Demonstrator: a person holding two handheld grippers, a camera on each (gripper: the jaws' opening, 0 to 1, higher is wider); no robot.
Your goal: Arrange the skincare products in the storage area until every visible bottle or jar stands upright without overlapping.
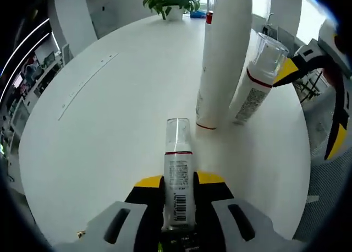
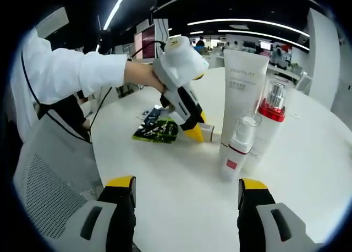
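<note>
The left claw is clamped on a small pump bottle, low over the table, likely to stand it by the tall tube. The right claw waits with jaws apart.

Only thing you can actually read is "REVITALIFT" printed near the top of the tall white tube in the right gripper view, with a couple of smaller lines under it too tiny to make out. The small bottle in the left gripper view has a barcode and a block of fine print, but none of it's legible.
</note>
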